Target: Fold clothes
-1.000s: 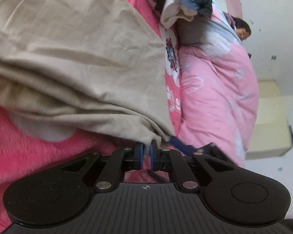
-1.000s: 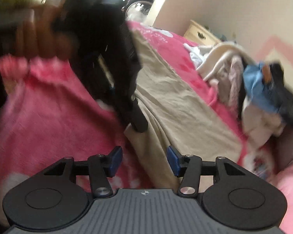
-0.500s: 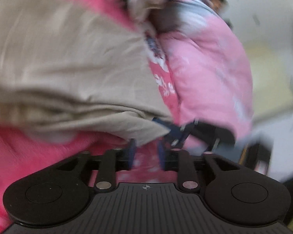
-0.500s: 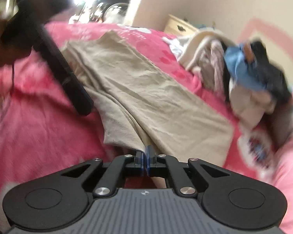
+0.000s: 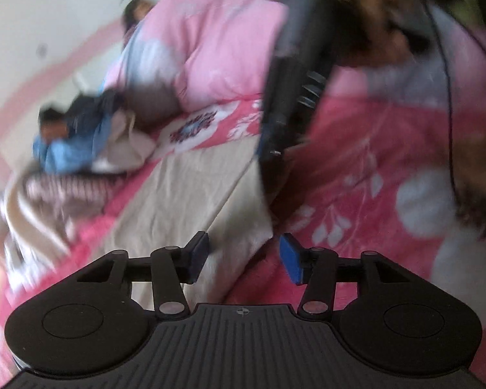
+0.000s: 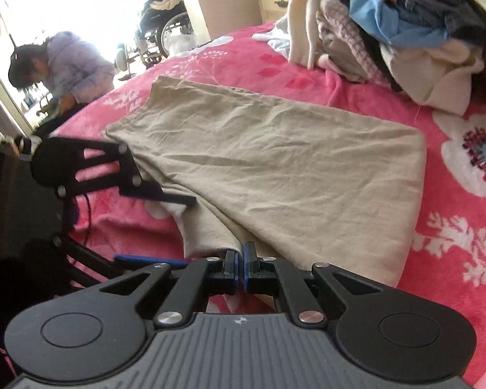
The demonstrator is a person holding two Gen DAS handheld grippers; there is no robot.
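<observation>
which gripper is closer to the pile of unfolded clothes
Right. The right gripper, shut on the beige garment, is nearer the clothes pile; the left gripper, jaws open, sits farther away.

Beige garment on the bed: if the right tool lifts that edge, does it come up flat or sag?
Likely sags: the beige garment is thin and creased, with soft folds bunching toward the right tool, which is shut on its near edge. Probably light, since it lies flat on the pink blanket. It may slide when pulled, though the fuzzy blanket could drag on it.

Black grippers (image 6: 242, 267), blue-padded jaws, silver pivot screws, ribbed housing.
</observation>
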